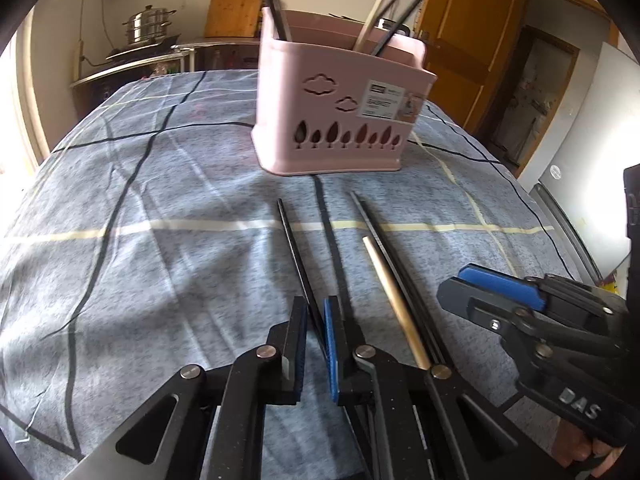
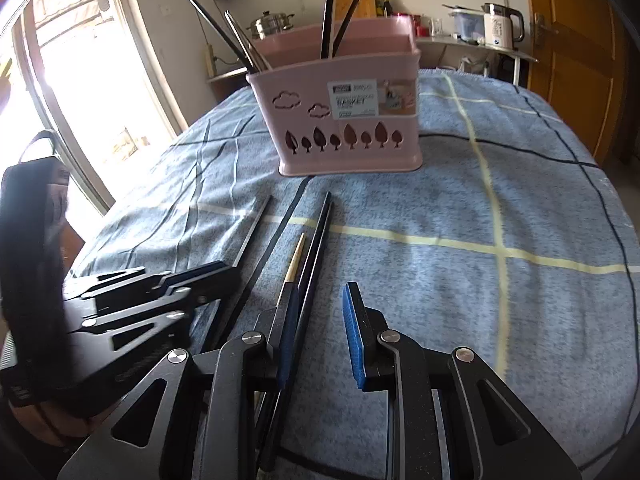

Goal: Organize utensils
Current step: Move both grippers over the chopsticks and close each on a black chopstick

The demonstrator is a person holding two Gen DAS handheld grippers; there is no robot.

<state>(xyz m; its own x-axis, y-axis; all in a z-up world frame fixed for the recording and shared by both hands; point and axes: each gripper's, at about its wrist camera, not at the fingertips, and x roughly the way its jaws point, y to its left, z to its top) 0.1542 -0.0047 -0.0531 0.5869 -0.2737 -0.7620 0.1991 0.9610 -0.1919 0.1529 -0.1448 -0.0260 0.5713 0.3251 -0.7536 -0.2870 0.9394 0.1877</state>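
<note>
At twelve o'clock stands one pink basket [image 1: 344, 92], its label reading "BASKET", on the checked blue cloth [image 1: 160, 240]. Four black chopsticks and one pale one [image 1: 394, 304] lie before it. My left gripper [image 1: 316, 344] has its jaws narrowly parted around one black chopstick [image 1: 294, 240], not pinching. My right gripper [image 2: 320, 332], marked "DAS", is wide apart, holding nothing.
</note>
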